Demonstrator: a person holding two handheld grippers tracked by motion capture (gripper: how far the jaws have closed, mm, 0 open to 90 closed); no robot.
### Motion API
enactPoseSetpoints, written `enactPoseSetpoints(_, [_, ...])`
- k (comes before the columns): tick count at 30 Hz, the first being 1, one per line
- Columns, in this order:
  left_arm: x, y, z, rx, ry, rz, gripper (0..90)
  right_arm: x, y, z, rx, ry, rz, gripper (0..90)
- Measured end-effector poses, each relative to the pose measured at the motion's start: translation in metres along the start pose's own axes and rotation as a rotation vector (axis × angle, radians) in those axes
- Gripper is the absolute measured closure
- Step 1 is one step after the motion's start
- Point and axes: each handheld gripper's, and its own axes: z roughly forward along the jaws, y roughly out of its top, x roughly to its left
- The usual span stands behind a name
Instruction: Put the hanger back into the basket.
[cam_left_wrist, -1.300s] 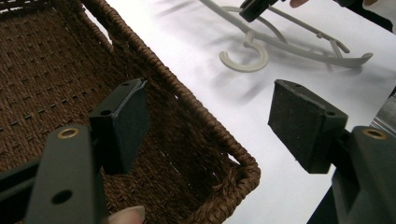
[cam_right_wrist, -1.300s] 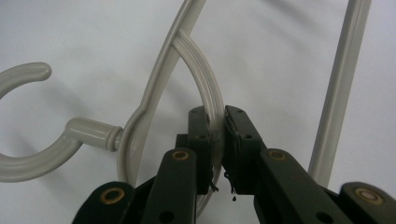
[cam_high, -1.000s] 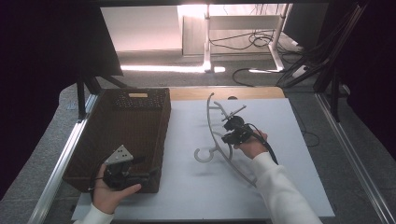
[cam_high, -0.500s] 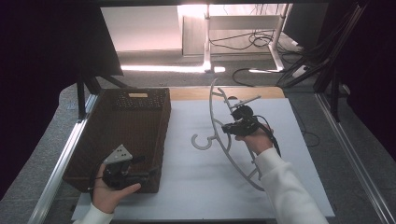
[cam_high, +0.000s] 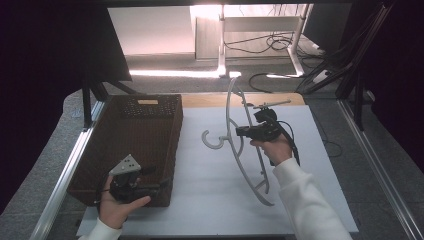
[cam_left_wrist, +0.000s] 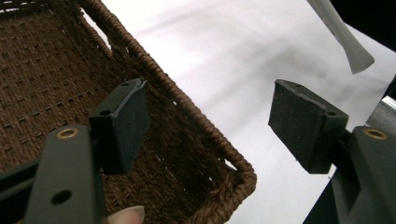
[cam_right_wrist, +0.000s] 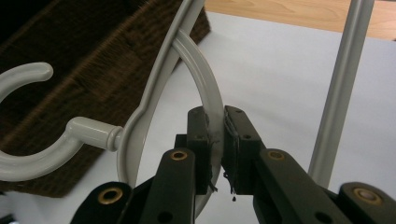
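- Since the earlier frame, the right gripper (cam_high: 239, 132) has lifted the grey clothes hanger (cam_high: 239, 150) off the white table (cam_high: 320, 150); it now stands tilted, its lower end near the surface.
- Right gripper's jaws are clamped on a curved inner brace of the hanger, just beside its hook (cam_right_wrist: 28, 149).
- Left gripper (cam_high: 162, 181) rests at the near corner of the brown wicker basket (cam_high: 150, 107), jaws wide apart, holding nothing.
- Hanger looks light, stiff and smooth plastic; judged likely to pivot in a narrow grip, so holding near the hook, at its balance point, seems steadier.
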Motion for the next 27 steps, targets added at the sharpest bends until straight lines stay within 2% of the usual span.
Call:
enactPoseSetpoints(8, [-0.006, 0.004, 0.004, -0.012, -0.045, -0.008, 27.5, 0.007, 0.002, 0.004, -0.018, 0.028, 0.000, 81.2])
enactPoseSetpoints(16, [-0.015, 0.014, 0.012, -0.028, -0.094, -0.028, 28.0, 0.007, 0.000, 0.011, -0.048, 0.067, 0.052, 81.2])
enactPoseSetpoints(18, [-0.018, 0.017, 0.014, -0.032, -0.110, -0.033, 28.5, 0.007, -0.001, 0.013, -0.062, 0.087, 0.078, 81.2])
enactPoseSetpoints(27, [-0.026, 0.029, 0.020, -0.059, -0.154, -0.062, 30.7, 0.012, -0.002, 0.012, -0.115, 0.127, 0.135, 81.2])
